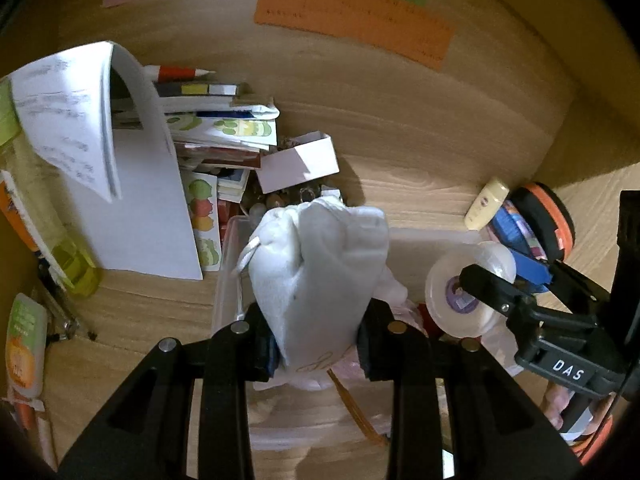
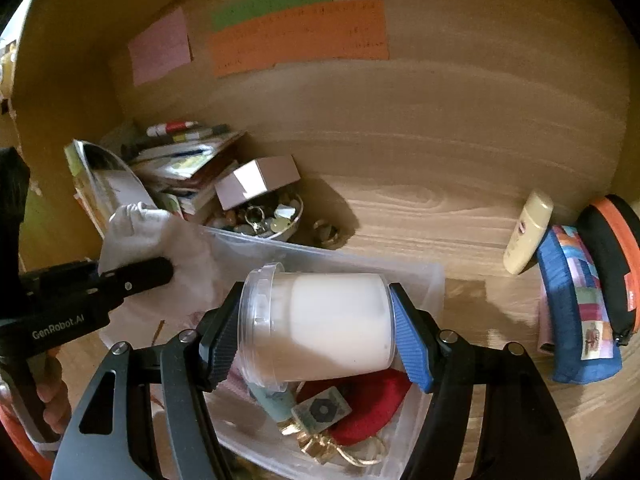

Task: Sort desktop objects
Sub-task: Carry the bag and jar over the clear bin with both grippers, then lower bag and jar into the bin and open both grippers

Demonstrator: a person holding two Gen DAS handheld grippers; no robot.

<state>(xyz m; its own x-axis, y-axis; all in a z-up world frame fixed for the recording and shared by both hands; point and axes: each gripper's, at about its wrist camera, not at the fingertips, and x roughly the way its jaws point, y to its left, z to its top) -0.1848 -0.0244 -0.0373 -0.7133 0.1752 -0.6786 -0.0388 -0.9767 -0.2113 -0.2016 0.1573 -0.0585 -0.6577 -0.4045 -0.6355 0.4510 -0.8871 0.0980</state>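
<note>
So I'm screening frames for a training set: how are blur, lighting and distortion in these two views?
Left wrist view: the curled white paper is motion-smeared, its writing unreadable; the white pouch in the left gripper is sharp. Right wrist view: dim, warm light; the jar in the right gripper looks soft, and the small box shows glare. Both: fisheye bending and dark corners.

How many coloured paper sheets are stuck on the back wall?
3: a pink sheet at the left, a green sheet to its right, and an orange sheet overlapping the green one's lower edge. More may lie outside the frame.
</note>
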